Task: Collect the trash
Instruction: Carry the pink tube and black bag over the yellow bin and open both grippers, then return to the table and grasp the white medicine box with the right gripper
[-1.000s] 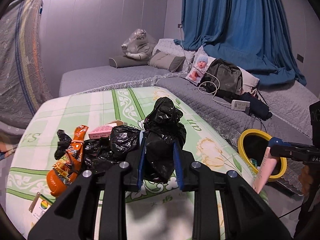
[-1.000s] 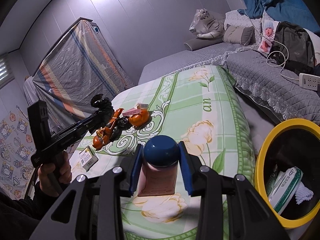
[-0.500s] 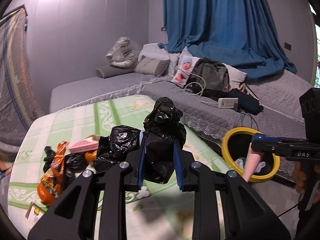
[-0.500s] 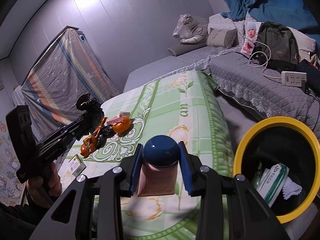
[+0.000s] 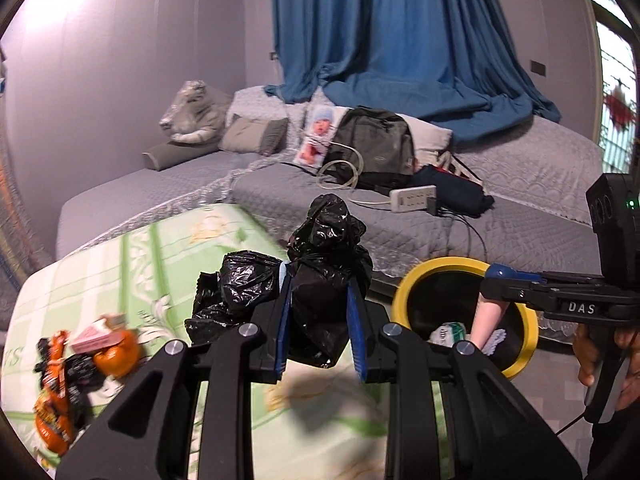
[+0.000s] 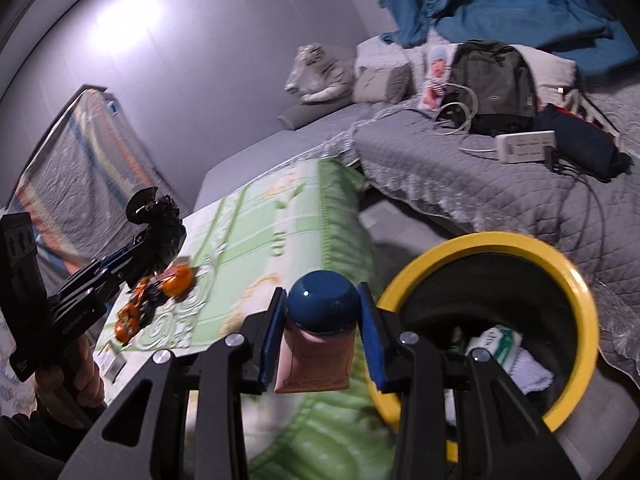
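Trash is in both tongs. The left gripper (image 5: 319, 322) pinches a crumpled black plastic bag (image 5: 326, 264) between its blue pads, and the bag sticks up above them. It hangs over the green flowered blanket (image 5: 160, 256). The right gripper (image 6: 322, 332) pinches a pink tube with a round dark blue cap (image 6: 323, 307), cap up, with the soft pink part hanging down between the pads. In the left view the tube hangs right in front of the mouth of the yellow-rimmed bin (image 5: 436, 270), with its lower end over the dark inside. In the right view the bin (image 6: 576, 280) sits just to the right of the tube, on the floor beside the blanket's edge.

Inside the bin lies a green and white packet (image 6: 498, 344) and some white cloth (image 6: 528, 376).

More trash lies on the blanket: another black bag (image 5: 236, 288) just left of the held one, an orange round thing (image 5: 118, 358) with a pink box (image 5: 98, 332) on top of it, and a long orange wrapper (image 5: 54, 404) near the left edge.

Behind the blanket is a grey quilted bed (image 5: 500, 232). On it sit a dark backpack (image 5: 374, 146), a white power strip (image 5: 412, 198), a baby picture (image 5: 316, 134), grey pillows (image 5: 254, 134) and a stuffed tiger in plastic (image 5: 192, 112). A big blue curtain (image 5: 400, 40) hangs behind.
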Demonstrator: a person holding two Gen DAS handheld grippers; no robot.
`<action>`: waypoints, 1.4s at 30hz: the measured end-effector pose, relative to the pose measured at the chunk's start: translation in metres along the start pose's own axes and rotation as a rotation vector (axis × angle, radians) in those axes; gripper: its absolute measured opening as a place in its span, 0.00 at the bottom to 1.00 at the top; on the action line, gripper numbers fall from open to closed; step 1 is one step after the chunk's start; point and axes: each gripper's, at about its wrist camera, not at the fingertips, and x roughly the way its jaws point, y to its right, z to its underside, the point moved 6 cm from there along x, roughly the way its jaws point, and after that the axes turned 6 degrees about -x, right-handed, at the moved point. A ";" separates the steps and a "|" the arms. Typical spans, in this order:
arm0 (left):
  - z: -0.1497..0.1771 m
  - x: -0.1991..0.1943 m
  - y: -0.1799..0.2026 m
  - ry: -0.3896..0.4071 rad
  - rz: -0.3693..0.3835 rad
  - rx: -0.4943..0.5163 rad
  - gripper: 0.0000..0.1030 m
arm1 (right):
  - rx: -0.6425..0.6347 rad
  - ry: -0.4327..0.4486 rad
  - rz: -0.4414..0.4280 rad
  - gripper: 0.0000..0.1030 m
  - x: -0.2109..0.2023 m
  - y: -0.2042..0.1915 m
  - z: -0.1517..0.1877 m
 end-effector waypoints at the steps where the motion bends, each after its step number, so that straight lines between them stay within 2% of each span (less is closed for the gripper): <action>1: -0.001 0.007 0.008 -0.006 0.016 0.007 0.23 | 0.008 0.004 0.015 0.32 -0.001 0.008 -0.001; 10: -0.008 0.050 0.063 -0.034 0.106 0.066 0.23 | 0.075 0.023 0.143 0.32 -0.011 0.073 0.005; 16: -0.007 0.081 0.095 -0.051 0.151 0.091 0.24 | 0.121 0.011 0.195 0.32 -0.008 0.104 0.016; 22: 0.008 0.123 0.120 -0.115 0.169 0.104 0.24 | 0.158 -0.007 0.254 0.33 -0.002 0.130 0.027; 26: 0.018 0.149 0.127 -0.186 0.187 0.068 0.24 | 0.169 -0.020 0.297 0.33 0.004 0.145 0.033; 31: 0.026 0.163 0.130 -0.223 0.188 0.041 0.25 | 0.189 -0.037 0.331 0.33 0.010 0.161 0.038; 34: 0.029 0.165 0.127 -0.233 0.182 0.015 0.41 | 0.190 -0.033 0.337 0.35 0.010 0.166 0.038; 35: 0.029 0.165 0.122 -0.235 0.176 -0.018 0.61 | 0.189 -0.033 0.349 0.38 0.009 0.168 0.037; 36: 0.027 0.165 0.118 -0.231 0.170 -0.039 0.73 | 0.190 -0.030 0.364 0.43 0.007 0.170 0.037; 38: 0.023 0.161 0.108 -0.216 0.155 -0.078 0.78 | 0.203 -0.014 0.381 0.52 0.002 0.175 0.036; 39: 0.021 0.157 0.102 -0.205 0.146 -0.096 0.87 | 0.209 -0.009 0.385 0.52 0.000 0.178 0.037; 42: 0.013 0.141 0.083 -0.153 0.104 -0.128 0.89 | 0.219 0.007 0.390 0.53 -0.008 0.178 0.037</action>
